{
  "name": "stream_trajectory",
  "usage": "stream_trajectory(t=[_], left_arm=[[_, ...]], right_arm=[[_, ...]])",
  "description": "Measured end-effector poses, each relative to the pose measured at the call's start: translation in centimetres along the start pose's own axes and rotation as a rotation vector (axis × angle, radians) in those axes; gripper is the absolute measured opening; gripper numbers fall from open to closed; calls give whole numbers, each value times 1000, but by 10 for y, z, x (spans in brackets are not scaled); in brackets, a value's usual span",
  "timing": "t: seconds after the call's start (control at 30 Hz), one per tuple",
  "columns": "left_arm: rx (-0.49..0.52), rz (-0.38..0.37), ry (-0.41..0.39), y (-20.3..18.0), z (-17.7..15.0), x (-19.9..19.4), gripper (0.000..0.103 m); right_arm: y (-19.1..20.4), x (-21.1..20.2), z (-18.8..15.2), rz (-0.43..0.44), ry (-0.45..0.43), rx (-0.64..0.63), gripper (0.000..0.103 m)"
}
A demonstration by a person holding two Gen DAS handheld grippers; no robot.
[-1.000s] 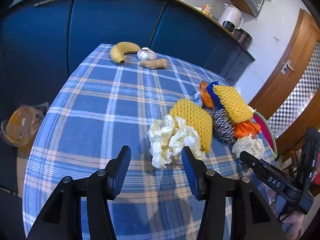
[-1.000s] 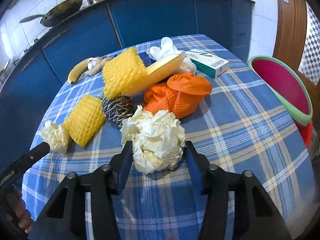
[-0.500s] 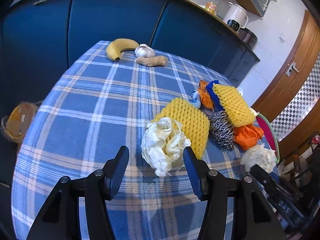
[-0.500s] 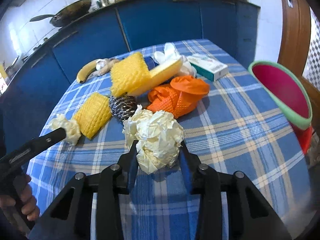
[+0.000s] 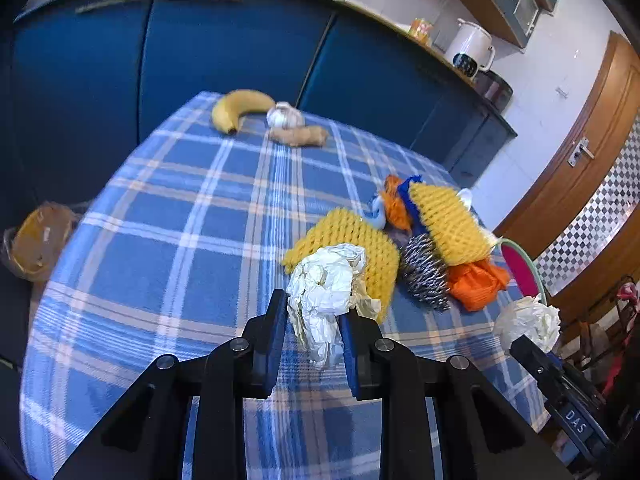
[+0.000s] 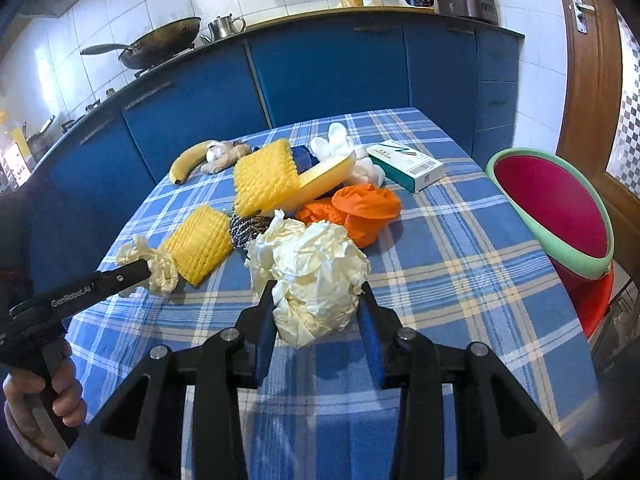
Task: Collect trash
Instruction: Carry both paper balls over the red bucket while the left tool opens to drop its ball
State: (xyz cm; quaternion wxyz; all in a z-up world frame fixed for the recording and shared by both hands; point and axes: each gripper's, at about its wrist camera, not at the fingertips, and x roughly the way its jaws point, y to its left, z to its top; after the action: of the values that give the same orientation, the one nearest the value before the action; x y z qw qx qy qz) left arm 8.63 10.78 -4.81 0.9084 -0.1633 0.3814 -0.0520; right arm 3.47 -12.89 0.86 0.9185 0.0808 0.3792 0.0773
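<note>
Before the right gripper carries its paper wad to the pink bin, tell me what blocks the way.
Nothing visible does. The right gripper is shut on its paper wad, and only bare tablecloth lies between it and the pink bin past the table's right edge.

The tabletop in front of me wears a blue plaid cloth. At its far edge lie a banana, a garlic bulb and a ginger root. Nearer me sit two yellow foam nets, a steel scourer, an orange glove, white gloves and a green-and-white box.
</note>
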Motion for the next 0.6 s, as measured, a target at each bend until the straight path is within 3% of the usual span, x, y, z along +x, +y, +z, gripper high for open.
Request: stream_trajectory(t=[0.3, 0.6], left_arm=[[58, 11, -60, -24, 7, -27, 26], [138, -53, -35, -70, 22, -23, 26]], right_arm=[[-15, -19, 5, 24, -45, 17, 41], [-47, -42, 19, 6, -80, 53, 41]])
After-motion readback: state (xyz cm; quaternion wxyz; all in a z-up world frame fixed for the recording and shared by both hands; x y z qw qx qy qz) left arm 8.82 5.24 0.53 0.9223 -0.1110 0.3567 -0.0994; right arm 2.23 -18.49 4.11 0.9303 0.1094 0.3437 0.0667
